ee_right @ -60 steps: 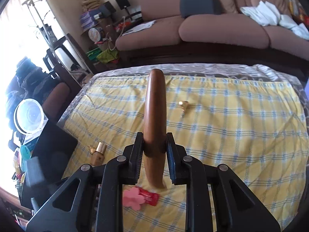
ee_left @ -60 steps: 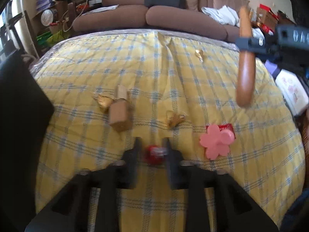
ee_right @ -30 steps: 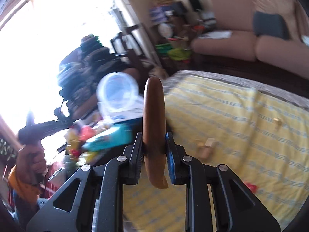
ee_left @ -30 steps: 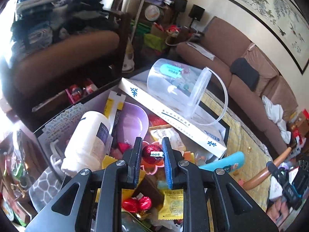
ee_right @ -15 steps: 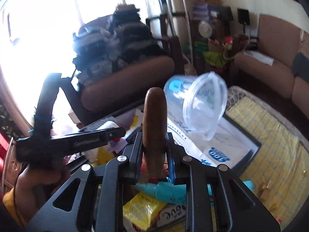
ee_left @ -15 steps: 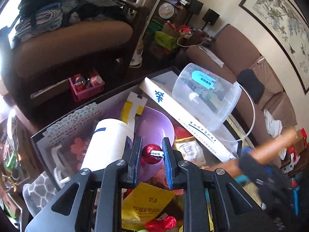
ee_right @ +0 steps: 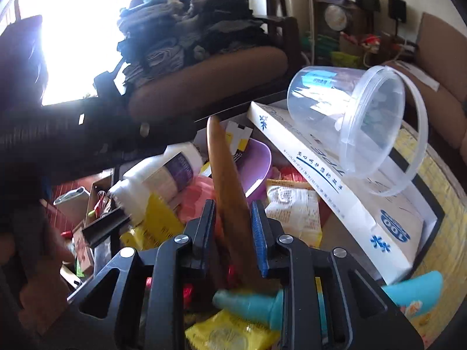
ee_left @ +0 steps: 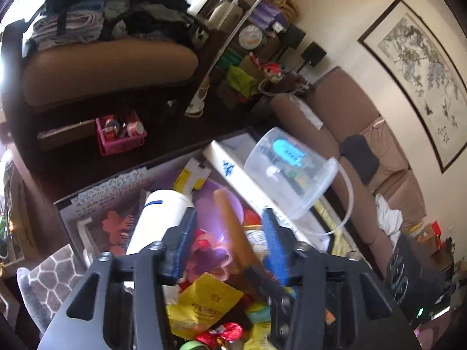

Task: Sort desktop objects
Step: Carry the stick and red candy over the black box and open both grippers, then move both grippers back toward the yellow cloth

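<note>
Right wrist view: my right tool (ee_right: 233, 227) is opening, wooden stick (ee_right: 224, 180) btwn the jaws, tip fwd over the clutter bin. Looks stiff, smooth, prob slippery; grip mid-shaft. Left tool (ee_left: 227, 242) opening, nothing pinched

a dark open box (ee_right: 437, 213) carries a white carton (ee_right: 335, 186), snack packets, and a purple bowl (ee_right: 256, 163).

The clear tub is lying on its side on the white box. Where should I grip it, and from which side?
Grip the tub by its rim, coming from the open mouth side, so the thin wall is pinched inside and outside. Its round body looks too wide; the thin handle would probably let it swing.
</note>
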### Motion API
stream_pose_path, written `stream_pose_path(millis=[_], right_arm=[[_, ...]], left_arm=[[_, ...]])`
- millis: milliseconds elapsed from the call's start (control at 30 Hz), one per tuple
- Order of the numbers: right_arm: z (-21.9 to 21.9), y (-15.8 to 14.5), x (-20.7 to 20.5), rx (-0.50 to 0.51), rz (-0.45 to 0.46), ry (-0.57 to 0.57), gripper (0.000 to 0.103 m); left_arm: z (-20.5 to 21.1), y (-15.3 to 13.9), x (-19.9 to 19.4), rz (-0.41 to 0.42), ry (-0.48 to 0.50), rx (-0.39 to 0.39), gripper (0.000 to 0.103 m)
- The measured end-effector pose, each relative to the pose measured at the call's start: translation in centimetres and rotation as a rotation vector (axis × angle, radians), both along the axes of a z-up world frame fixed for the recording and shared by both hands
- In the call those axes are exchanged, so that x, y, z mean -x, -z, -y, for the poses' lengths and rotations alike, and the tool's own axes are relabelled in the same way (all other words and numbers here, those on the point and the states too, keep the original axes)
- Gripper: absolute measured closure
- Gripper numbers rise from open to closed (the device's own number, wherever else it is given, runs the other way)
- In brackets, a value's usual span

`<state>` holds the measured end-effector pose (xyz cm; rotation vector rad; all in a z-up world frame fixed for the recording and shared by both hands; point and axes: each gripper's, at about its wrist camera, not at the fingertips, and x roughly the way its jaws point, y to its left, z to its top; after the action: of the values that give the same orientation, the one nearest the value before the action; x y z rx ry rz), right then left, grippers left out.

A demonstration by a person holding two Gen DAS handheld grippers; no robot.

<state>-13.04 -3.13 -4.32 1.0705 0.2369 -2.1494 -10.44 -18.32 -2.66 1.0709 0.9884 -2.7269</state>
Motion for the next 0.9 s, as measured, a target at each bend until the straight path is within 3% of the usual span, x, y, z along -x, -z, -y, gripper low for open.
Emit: stream_pose_path(millis=[33,100,133,200,333,433,567,667,767,800,867,900], right_arm=[[-0.7,-0.4,-0.6,0.012,-0.009,-0.001,0.057],[-3.1,-1.5,-1.9,0.064,-0.034,0.021,0.045],[-4.9,-2.3,-2.6,0.095,-0.059,0.038,0.042],[-8.2,-3.8,-3.6,0.123,-0.116,0.083,0.033],[-17.0,-5.5,-4.7,0.076,-0.218,0.3,0.021],[-22.7,-4.5,-3.6,0.012,-0.184,0.451,0.021],[-30.4,-0.6,-1.8,-0.082,-0.036,0.657,0.021],[-34.9,2.5,-1.4,-0.106,0.046,0.717,0.021],[-36.6,5.7,-0.4,-0.142,0.151,0.691,0.021],[-37.0,5.9,-0.3,-0.153,0.15,0.691,0.021],[-37.2,7.0,-0.6,-0.164,0.151,0.685,0.031],[-37.1,7.5,-0.4,-0.162,0.162,0.667,0.045]], left_arm=[[-0.1,-0.5,-0.5,-0.028,-0.008,-0.005,0.045],[-0.8,-1.3,-1.1,-0.058,-0.001,-0.019,0.045],[-1.8,-1.8,-1.1,-0.074,0.035,-0.022,0.044],[-4.6,-2.8,-0.8,-0.094,0.118,0.007,0.031],[-11.6,-4.1,0.2,-0.081,0.287,0.13,0.023],[-16.8,-4.0,0.6,-0.061,0.388,0.219,0.014],[-22.4,-3.0,1.0,-0.008,0.469,0.327,0.01],[-24.9,-1.8,1.1,0.024,0.496,0.404,0.008],[-27.3,0.2,1.6,0.075,0.522,0.485,0.008],[-27.9,0.6,1.6,0.075,0.514,0.526,0.001],[-29.7,1.3,1.5,0.053,0.483,0.66,0.0],[-30.4,1.7,1.3,0.044,0.467,0.722,0.0]])
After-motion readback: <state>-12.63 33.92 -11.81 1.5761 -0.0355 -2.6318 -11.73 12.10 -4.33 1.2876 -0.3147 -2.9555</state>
